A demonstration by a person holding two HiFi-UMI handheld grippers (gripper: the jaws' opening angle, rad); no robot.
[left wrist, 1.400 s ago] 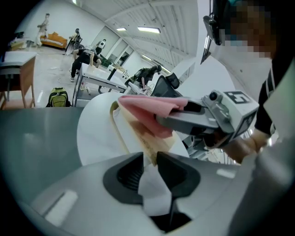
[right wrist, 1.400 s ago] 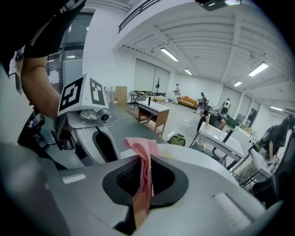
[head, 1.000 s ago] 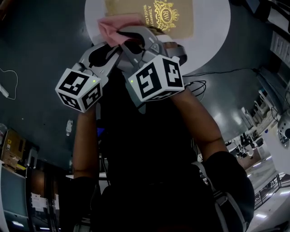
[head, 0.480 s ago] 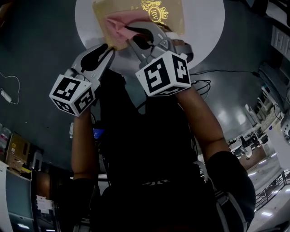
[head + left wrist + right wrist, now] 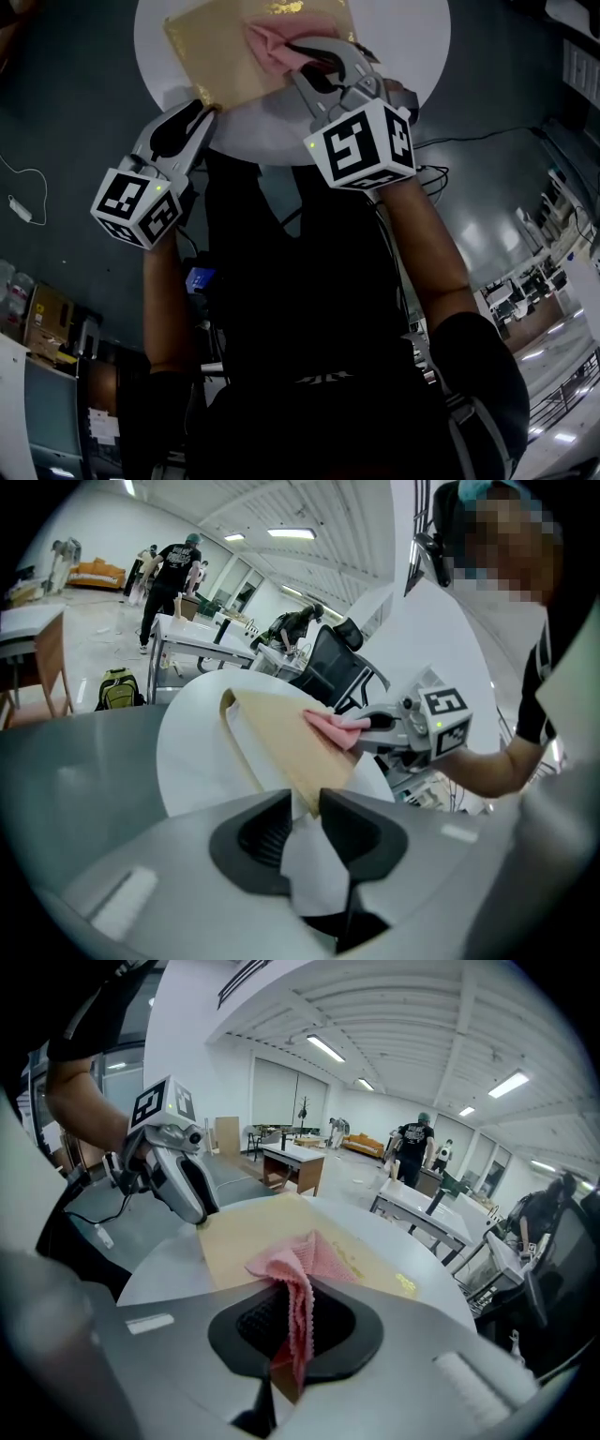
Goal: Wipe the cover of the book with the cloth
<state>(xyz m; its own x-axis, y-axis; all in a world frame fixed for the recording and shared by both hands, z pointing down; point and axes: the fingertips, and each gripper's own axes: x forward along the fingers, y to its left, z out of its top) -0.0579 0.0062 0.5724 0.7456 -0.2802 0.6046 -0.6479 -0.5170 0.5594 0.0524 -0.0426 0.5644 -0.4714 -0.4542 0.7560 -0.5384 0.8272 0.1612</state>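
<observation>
A gold-covered book (image 5: 220, 47) lies on the round white table (image 5: 412, 56). My left gripper (image 5: 199, 112) is shut on the book's near left corner; in the left gripper view that corner (image 5: 302, 794) sits between the two jaws. My right gripper (image 5: 309, 56) is shut on a pink cloth (image 5: 274, 45) and presses it on the middle of the cover. In the right gripper view the cloth (image 5: 298, 1269) hangs from the jaws onto the book (image 5: 253, 1227), with the left gripper (image 5: 183, 1185) at the book's left corner. From the left gripper view, the cloth (image 5: 328, 729) and the right gripper (image 5: 361, 726) are on the cover's right side.
The table stands on a dark floor (image 5: 66, 103) with cables (image 5: 469, 150) lying beside it. A black office chair (image 5: 333, 667) is behind the table. Other tables (image 5: 295, 1162) and several people (image 5: 412, 1147) are farther off in the hall.
The right gripper has slid the pink cloth from the cover's near left part to its middle. The left gripper has stayed at the book's corner.
</observation>
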